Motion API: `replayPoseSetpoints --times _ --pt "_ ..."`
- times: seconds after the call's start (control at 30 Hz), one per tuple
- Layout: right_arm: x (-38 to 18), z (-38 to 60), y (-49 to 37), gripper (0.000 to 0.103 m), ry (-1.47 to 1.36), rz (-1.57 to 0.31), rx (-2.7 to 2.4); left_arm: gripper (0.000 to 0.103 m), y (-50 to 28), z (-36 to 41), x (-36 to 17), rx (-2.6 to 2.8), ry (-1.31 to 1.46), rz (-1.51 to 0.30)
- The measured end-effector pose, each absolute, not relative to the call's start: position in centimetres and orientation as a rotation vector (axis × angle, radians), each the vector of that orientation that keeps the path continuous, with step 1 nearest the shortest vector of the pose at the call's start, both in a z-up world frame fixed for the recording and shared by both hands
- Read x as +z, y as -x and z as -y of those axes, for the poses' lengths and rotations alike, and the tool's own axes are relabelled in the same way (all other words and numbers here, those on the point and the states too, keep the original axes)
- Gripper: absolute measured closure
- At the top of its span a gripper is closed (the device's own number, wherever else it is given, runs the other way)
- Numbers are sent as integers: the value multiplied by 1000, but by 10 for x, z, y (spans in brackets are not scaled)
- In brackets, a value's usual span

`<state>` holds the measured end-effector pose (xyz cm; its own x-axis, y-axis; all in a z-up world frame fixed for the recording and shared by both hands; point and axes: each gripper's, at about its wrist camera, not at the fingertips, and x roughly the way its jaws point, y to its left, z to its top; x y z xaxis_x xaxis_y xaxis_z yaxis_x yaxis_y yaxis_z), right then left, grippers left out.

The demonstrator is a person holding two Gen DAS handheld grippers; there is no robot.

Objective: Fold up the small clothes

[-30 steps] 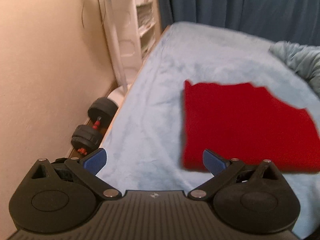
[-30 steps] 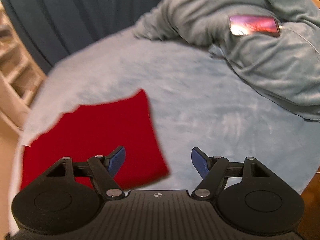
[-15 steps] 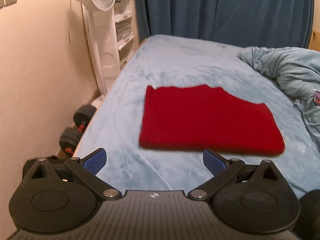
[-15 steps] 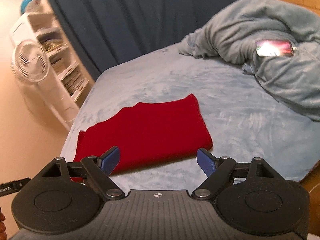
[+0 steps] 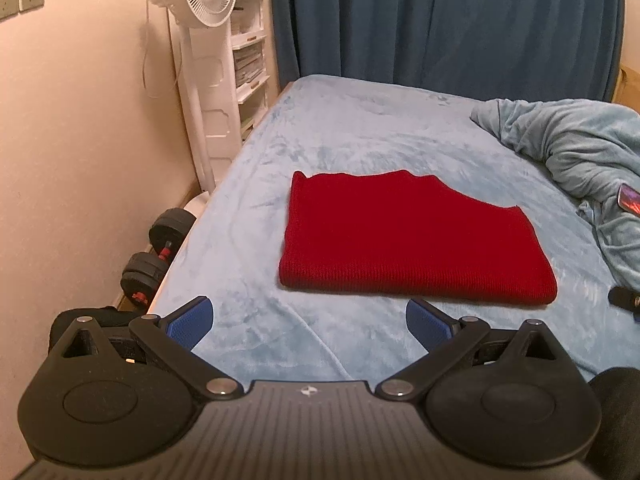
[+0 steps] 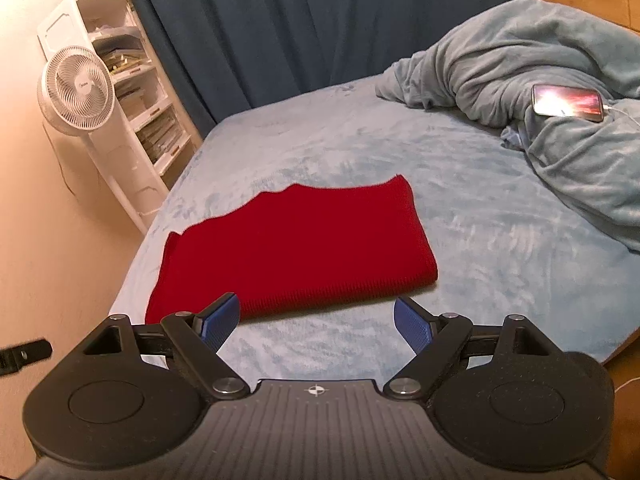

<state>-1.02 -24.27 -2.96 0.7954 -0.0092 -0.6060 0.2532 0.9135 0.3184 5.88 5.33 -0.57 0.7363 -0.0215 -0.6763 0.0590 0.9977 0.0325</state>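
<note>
On the bed (image 5: 352, 128), toward its left edge and well short of the far end, the red cloth (image 5: 408, 240) lies flat in what I judge a finished fold, its near edge a thick rounded crease. My main worry is the blanket (image 6: 560, 120) heaped along the right edge: if I swing wide it could drag over and rumple the cloth. The far edge of the cloth is stepped, not square, so another fold may come out crooked. The phone (image 6: 567, 103) sits on that blanket with its cable and could slide off if I nudge the heap. My left claw (image 5: 310, 322) and right claw (image 6: 316, 320) both stand wide open, holding nothing, just short of the cloth's near edge; closing low there could snag the bed cover.
</note>
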Motion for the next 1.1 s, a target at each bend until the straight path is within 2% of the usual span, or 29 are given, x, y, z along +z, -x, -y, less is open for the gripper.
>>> replayPoseSetpoints --times 0.33,1.1 --pt "-41 244 -2 18 -428 -660 -186 0 -98 -55 -23 -8 -45 -800" --pt "-120 279 -102 18 -549 -816 -315 0 -216 -23 -117 32 -143 -1040"
